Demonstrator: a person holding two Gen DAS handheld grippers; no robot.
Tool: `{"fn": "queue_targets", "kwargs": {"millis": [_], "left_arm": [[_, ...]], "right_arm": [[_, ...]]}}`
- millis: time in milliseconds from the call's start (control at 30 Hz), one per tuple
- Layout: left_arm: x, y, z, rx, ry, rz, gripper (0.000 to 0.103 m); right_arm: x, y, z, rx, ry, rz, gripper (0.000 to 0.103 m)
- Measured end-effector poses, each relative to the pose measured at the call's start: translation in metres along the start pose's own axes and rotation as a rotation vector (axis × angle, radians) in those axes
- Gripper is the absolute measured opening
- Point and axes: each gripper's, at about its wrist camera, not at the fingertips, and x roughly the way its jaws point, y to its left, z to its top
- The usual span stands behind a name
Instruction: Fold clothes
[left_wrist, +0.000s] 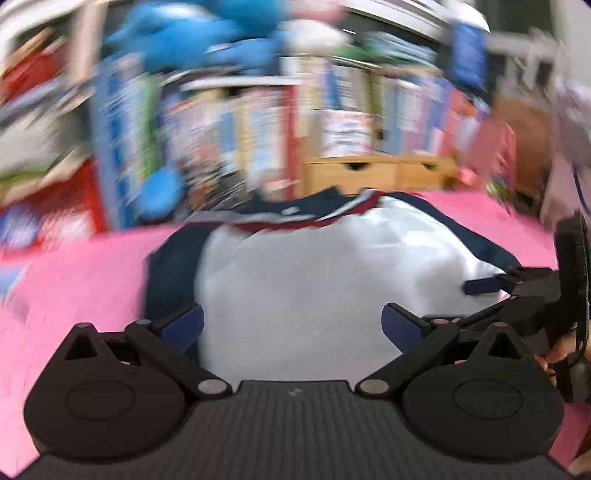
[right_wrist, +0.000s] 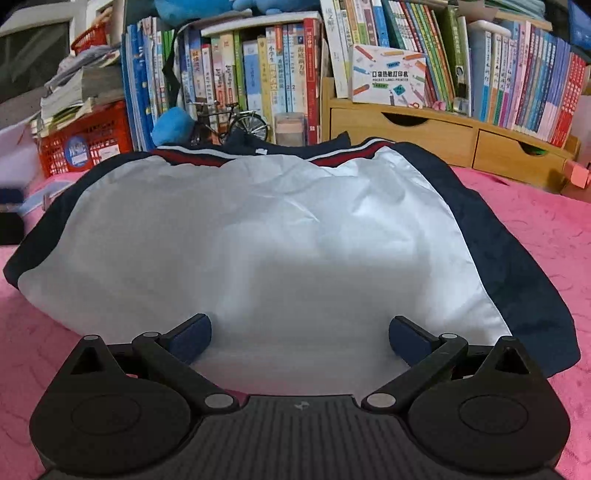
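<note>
- Right wrist view is showing a white and navy jacket (right_wrist: 258, 229) lying flat on a pink blanket (right_wrist: 546, 236), its red-and-white striped shoulder trim and collar facing the blanket's far edge.
- The jacket's long axis is running from the near edge toward the far edge, hem closest to the camera, with navy side panels lying along its left and right.
- Along the far edge, a row of books (right_wrist: 258, 74) is standing upright, with a wooden drawer unit (right_wrist: 424, 133) to the right and a red plastic basket (right_wrist: 85, 136) of papers to the left.
- A small model bicycle (right_wrist: 232, 122) and a blue plush toy (right_wrist: 173, 123) are sitting just behind the collar; nothing is lying on the jacket itself.
- The right gripper (right_wrist: 299, 336) is hovering over the hem with its jaws spread wide, nothing pinched between them.
- Left wrist view is heavily blurred; the left gripper (left_wrist: 291, 325) is likewise standing wide apart above the white panel, gripping nothing.
- In that view the right gripper is appearing as a black shape at the right edge, beside the jacket's navy side.
</note>
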Motion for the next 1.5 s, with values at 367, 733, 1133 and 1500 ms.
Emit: {"fn": "queue_targets", "kwargs": {"millis": [367,733,1133,1500], "left_arm": [[0.208,0.002,0.058,0.021,0.306,0.100,0.103],[0.169,0.019,0.074,-0.094,0.220,0.202,0.103],[0.010,0.052,-0.065,0.001,0.226,0.395,0.103],[-0.044,0.043,-0.048,-0.143,0.102,0.365,0.103]], "right_arm": [[0.000,-0.004,-0.001,0.017,-0.007,0.016,0.103],[0.000,-0.005,-0.002,0.026,-0.010,0.020,0.103],[0.001,-0.003,-0.001,0.010,-0.002,0.003,0.103],[0.001,-0.002,0.000,0.004,0.001,-0.013,0.103]]}}
